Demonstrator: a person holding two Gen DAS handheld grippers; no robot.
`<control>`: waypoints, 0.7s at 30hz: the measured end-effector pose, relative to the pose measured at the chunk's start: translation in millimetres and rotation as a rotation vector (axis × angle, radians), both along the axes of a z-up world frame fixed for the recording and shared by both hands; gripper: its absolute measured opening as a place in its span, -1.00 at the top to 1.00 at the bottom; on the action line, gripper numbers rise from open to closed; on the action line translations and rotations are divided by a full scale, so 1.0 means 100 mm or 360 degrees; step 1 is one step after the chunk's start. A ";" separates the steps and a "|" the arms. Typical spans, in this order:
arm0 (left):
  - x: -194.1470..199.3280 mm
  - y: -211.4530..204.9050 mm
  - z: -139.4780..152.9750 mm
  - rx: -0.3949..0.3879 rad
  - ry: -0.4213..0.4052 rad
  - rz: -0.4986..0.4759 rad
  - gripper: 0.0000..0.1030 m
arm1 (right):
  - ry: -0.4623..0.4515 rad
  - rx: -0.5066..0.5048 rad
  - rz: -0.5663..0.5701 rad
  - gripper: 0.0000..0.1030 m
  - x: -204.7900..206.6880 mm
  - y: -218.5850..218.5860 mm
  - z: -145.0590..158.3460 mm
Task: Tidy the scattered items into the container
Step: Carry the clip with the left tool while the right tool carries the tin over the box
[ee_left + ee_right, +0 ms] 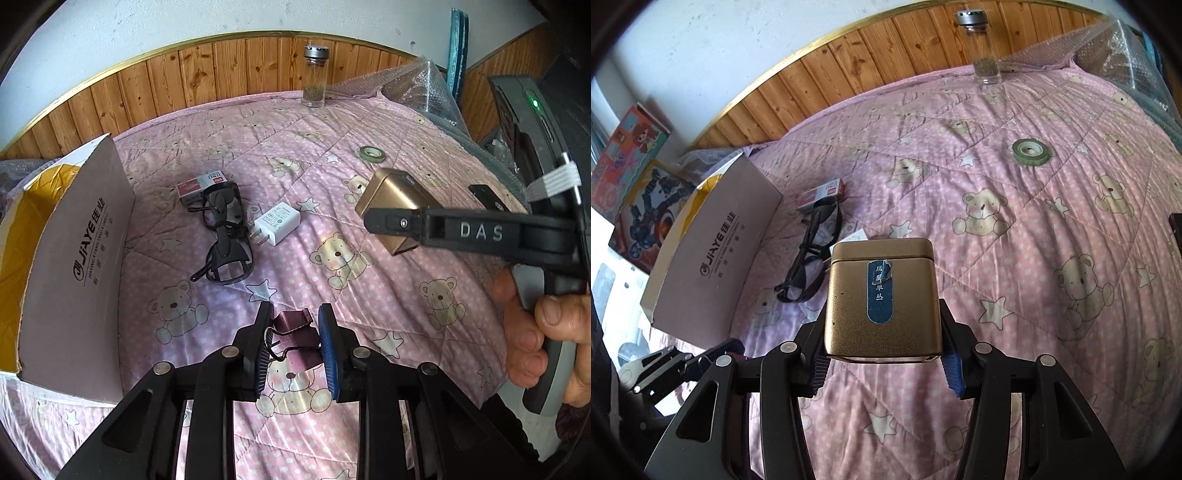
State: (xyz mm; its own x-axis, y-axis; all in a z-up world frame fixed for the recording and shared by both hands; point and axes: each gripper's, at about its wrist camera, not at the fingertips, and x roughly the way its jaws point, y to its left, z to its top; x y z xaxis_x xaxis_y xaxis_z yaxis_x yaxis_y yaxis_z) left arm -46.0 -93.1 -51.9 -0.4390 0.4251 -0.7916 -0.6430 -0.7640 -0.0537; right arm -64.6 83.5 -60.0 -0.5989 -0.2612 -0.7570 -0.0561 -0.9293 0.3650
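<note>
My left gripper (295,332) is shut on a maroon binder clip (291,320), held low over the pink bear-print quilt (369,288). My right gripper (882,356) is shut on a gold tin (882,295) with a blue label, lifted above the quilt; the left wrist view shows the tin (391,194) at the right. An open cardboard box (74,258) with a yellow inside stands at the left. Black glasses (225,236), a white charger (277,223) and a small red-and-white box (197,186) lie beside it. A green tape roll (372,153) lies farther back.
A glass jar (314,75) with a metal lid stands by the wooden panelling at the back. Bubble wrap (417,85) covers the back right corner. A black flat item (487,197) lies at the right. A hand (546,332) holds the right gripper's handle. Toy boxes (635,184) lean at the far left.
</note>
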 end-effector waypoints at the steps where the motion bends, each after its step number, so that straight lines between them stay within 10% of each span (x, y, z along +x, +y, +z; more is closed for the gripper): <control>1: 0.01 -0.03 0.04 0.0015 0.0001 0.0003 0.50 | 0.0000 0.0008 0.0009 -0.03 0.03 -0.04 0.01; 21: 0.11 -0.86 0.49 0.0407 0.0025 0.0193 0.50 | 0.0090 0.0232 0.0279 -0.03 0.49 -1.16 0.43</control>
